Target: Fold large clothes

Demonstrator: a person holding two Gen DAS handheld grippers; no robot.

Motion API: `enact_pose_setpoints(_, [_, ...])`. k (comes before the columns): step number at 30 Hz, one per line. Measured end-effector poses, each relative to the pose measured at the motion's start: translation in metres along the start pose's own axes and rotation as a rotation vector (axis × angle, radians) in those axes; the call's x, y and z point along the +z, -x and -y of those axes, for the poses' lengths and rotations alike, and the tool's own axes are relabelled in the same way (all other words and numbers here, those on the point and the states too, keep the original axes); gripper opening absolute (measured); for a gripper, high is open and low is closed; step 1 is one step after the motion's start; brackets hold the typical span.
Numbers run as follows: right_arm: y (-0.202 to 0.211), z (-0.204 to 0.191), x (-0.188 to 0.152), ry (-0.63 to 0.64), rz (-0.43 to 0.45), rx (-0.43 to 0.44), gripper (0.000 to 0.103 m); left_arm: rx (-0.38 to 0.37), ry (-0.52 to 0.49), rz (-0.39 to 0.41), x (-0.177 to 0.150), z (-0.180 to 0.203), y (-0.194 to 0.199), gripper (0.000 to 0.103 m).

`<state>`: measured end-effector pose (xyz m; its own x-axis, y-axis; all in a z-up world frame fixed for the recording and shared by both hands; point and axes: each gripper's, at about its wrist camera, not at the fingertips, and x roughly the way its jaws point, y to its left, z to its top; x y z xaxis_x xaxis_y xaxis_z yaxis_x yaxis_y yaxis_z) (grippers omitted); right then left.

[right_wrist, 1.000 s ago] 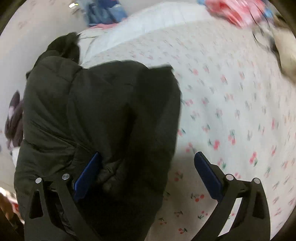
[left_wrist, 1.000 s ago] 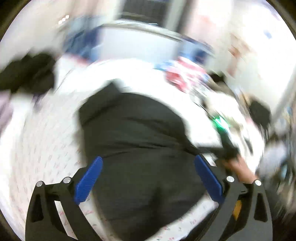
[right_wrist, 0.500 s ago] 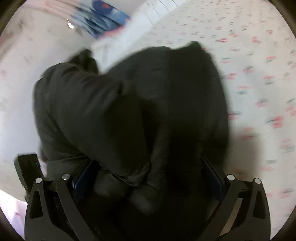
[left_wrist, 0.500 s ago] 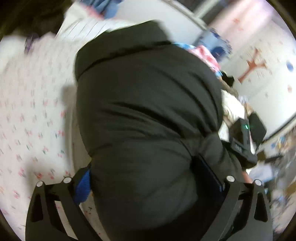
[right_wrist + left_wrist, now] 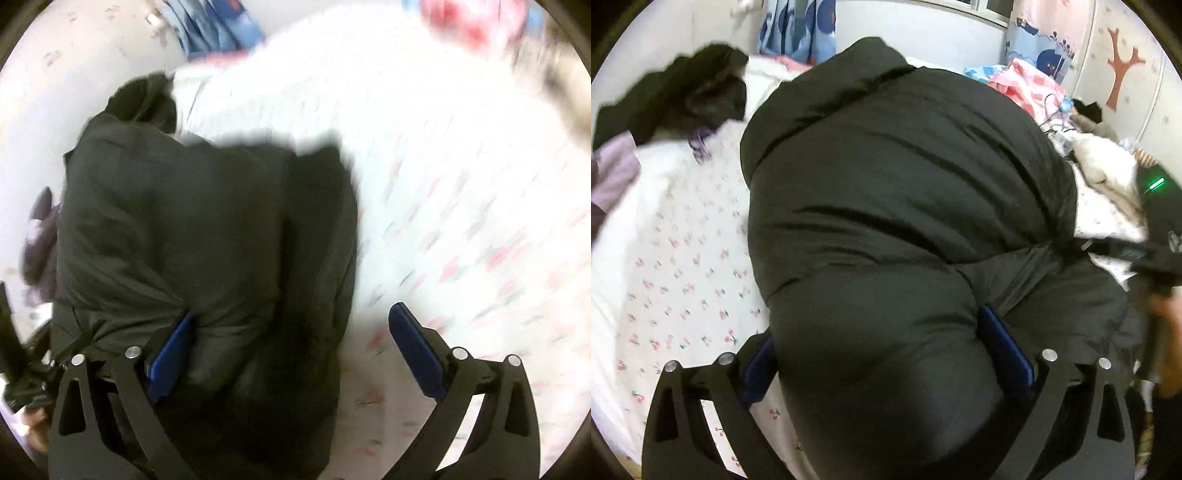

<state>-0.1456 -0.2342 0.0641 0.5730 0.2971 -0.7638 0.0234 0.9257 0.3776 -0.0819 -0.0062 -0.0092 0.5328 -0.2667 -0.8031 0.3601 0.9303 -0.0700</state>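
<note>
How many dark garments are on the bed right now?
2: the black puffer jacket bulging between the left gripper's fingers, and a dark heap at the bed's far left corner. More may lie hidden under the jacket.

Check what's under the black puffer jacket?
The black puffer jacket lies on the cherry-print bedsheet, which shows around it. Anything directly beneath is covered by its bulk.

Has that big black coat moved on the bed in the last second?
Yes. The black coat now bulges up toward the blue curtain, hiding more of the cherry-print sheet.
</note>
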Motion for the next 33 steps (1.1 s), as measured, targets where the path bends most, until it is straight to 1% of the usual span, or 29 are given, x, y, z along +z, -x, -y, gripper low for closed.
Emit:
enact_pose_setpoints(1, [0.02,-0.013,0.005,0.038,0.095,0.019,0.097,0.017,-0.003,0.008,0.001,0.004,0.0,0.094])
enact_pose_setpoints(2, [0.038,-0.029,0.008,0.08,0.187,0.062,0.097,0.024,-0.003,0.013,0.001,0.005,-0.001,0.094])
enact_pose_setpoints(3, [0.048,-0.043,0.008,0.112,0.243,0.088,0.097,0.031,-0.001,0.018,0.002,0.007,0.001,0.095])
enact_pose_setpoints(4, [0.055,-0.062,0.011,0.159,0.286,0.147,0.097,0.036,0.002,0.02,0.002,0.008,0.003,0.095])
enact_pose_setpoints(5, [0.053,-0.074,0.015,0.188,0.279,0.206,0.097,0.041,0.001,0.023,0.004,0.008,0.005,0.095])
enact_pose_setpoints(6, [0.041,-0.084,0.019,0.204,0.238,0.252,0.097,0.047,-0.003,0.027,0.003,0.009,0.006,0.095])
enact_pose_setpoints(7, [0.019,-0.089,0.024,0.194,0.172,0.235,0.097,0.051,-0.005,0.03,0.0,0.008,0.006,0.095])
enact_pose_setpoints(8, [-0.001,-0.088,0.022,0.173,0.133,0.176,0.097,0.05,-0.009,0.036,0.0,0.008,0.007,0.096])
enact_pose_setpoints(9, [-0.029,-0.076,0.02,0.137,0.088,0.127,0.096,0.043,-0.009,0.044,-0.003,0.008,0.008,0.096])
enact_pose_setpoints(10, [-0.043,-0.063,0.014,0.089,0.065,0.142,0.096,0.023,-0.011,0.06,-0.005,0.009,0.011,0.096])
enact_pose_setpoints(11, [-0.06,-0.045,0.008,0.006,0.028,0.171,0.096,0.008,-0.025,0.077,-0.008,0.012,0.014,0.096])
enact_pose_setpoints(12, [-0.068,-0.034,0.003,-0.035,0.009,0.177,0.096,0.013,-0.052,0.085,-0.008,0.017,0.013,0.096])
enact_pose_setpoints(13, [-0.072,-0.026,-0.002,-0.062,-0.011,0.166,0.095,0.024,-0.074,0.087,-0.008,0.022,0.012,0.096])
enact_pose_setpoints(15, [-0.074,-0.023,-0.001,-0.057,-0.04,0.141,0.095,0.07,-0.124,0.087,-0.008,0.033,0.009,0.096])
enact_pose_setpoints(16, [-0.071,-0.023,-0.006,-0.058,-0.059,0.133,0.095,0.076,-0.132,0.089,-0.009,0.035,0.009,0.096])
enact_pose_setpoints(17, [-0.071,-0.014,-0.001,-0.063,-0.065,0.132,0.095,0.075,-0.138,0.091,-0.011,0.036,0.009,0.096])
enact_pose_setpoints(20, [-0.055,-0.01,-0.016,-0.071,-0.069,0.143,0.095,0.072,-0.144,0.092,-0.014,0.036,0.011,0.096])
enact_pose_setpoints(21, [-0.043,-0.011,-0.01,-0.067,-0.061,0.141,0.095,0.079,-0.147,0.091,-0.015,0.037,0.012,0.096])
enact_pose_setpoints(23, [-0.013,-0.009,-0.028,-0.041,-0.014,0.131,0.095,0.094,-0.147,0.093,-0.016,0.033,0.014,0.096])
enact_pose_setpoints(24, [-0.01,-0.011,-0.033,-0.026,-0.007,0.122,0.095,0.096,-0.144,0.095,-0.016,0.033,0.014,0.096])
enact_pose_setpoints(26, [-0.005,-0.013,-0.046,0.031,-0.034,0.078,0.096,0.091,-0.136,0.096,-0.018,0.031,0.016,0.096])
enact_pose_setpoints(27, [-0.009,-0.014,-0.053,0.053,-0.068,0.067,0.096,0.092,-0.135,0.097,-0.018,0.032,0.017,0.096])
enact_pose_setpoints(28, [-0.006,-0.013,-0.058,0.048,-0.08,0.07,0.096,0.098,-0.136,0.097,-0.02,0.034,0.018,0.096])
enact_pose_setpoints(29, [-0.007,-0.013,-0.065,0.044,-0.083,0.069,0.096,0.111,-0.139,0.098,-0.021,0.036,0.019,0.096])
enact_pose_setpoints(31, [0.006,-0.017,-0.069,0.059,-0.069,0.054,0.096,0.143,-0.146,0.111,-0.023,0.039,0.025,0.096])
enact_pose_setpoints(33, [0.024,-0.024,-0.08,0.083,-0.058,0.042,0.096,0.178,-0.16,0.129,-0.026,0.043,0.034,0.096])
